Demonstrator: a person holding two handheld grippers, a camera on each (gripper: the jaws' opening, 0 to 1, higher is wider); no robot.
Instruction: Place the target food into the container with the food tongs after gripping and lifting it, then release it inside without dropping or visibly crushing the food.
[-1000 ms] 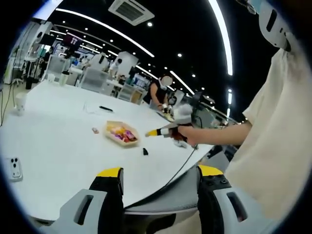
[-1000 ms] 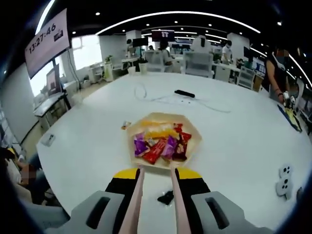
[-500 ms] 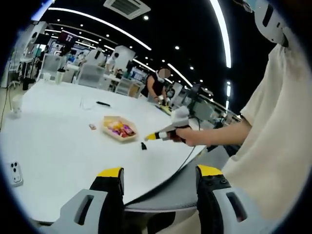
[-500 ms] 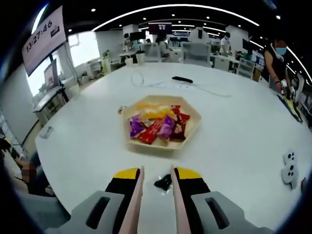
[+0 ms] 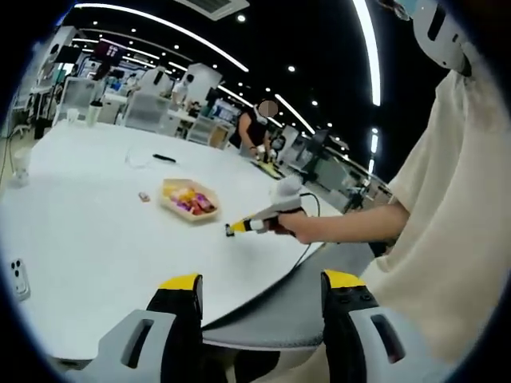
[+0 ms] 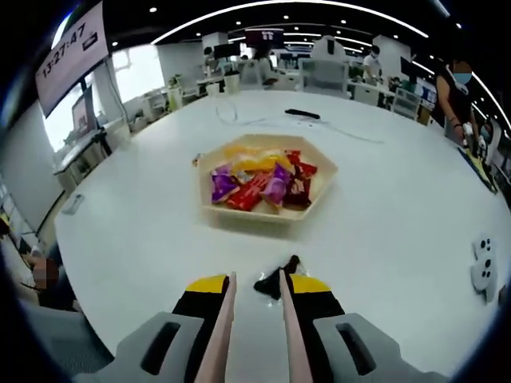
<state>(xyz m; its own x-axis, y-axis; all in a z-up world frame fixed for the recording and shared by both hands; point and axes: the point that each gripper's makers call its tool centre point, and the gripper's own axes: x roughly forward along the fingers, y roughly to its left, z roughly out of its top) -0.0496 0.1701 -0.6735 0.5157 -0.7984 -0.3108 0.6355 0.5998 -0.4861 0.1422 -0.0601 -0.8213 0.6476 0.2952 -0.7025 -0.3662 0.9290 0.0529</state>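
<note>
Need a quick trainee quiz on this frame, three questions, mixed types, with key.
1. True or false: the dark wrapped snack lies inside the hexagonal tray.
2. What does the right gripper hold between its jaws? A) tongs B) a cable C) a cup
3. Fill in: the left gripper has its jaws ___, with nothing between them.

Key: 1 false, it lies on the white table at the tong tips; 2 A; 3 open.

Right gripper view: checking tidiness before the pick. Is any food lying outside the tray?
Yes. A small dark wrapped piece lies on the white table, short of the hexagonal tray of wrapped snacks, at the tong tips of the right gripper. Another small piece lies beside the tray.
</note>
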